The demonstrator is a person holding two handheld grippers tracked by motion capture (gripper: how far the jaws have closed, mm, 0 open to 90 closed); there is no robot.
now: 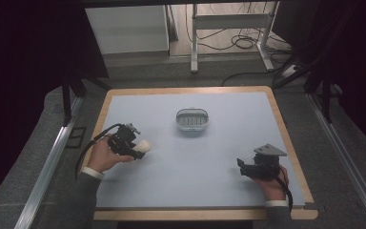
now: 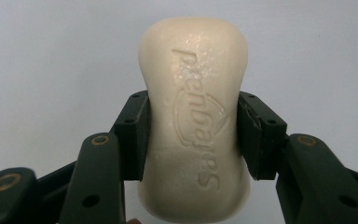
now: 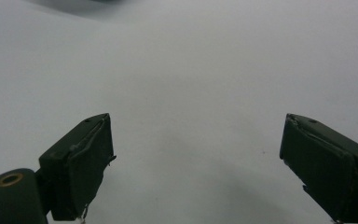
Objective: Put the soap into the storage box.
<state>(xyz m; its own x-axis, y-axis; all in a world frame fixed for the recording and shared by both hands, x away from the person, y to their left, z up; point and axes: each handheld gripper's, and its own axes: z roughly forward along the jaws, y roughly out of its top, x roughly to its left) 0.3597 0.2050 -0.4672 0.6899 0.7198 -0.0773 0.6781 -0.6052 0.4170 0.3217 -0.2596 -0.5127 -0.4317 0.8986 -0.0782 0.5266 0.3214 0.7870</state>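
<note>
One soap (image 2: 195,121): clamped across its waist in left gripper (image 1: 136,149) jaws, at 9 o'clock on tabletop (image 1: 219,157)
Right gripper (image 1: 242,164): jaws wide apart, nothing between
Dish (image 1: 192,119): 12 o'clock, unfilled
Done: pickup
Left: carry, drop

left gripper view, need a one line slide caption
Left gripper shut on a cream soap bar, embossed lettering facing the camera, pale table behind.

Soap bar's (image 2: 193,121) lower end (bottom edge) cut off
</note>
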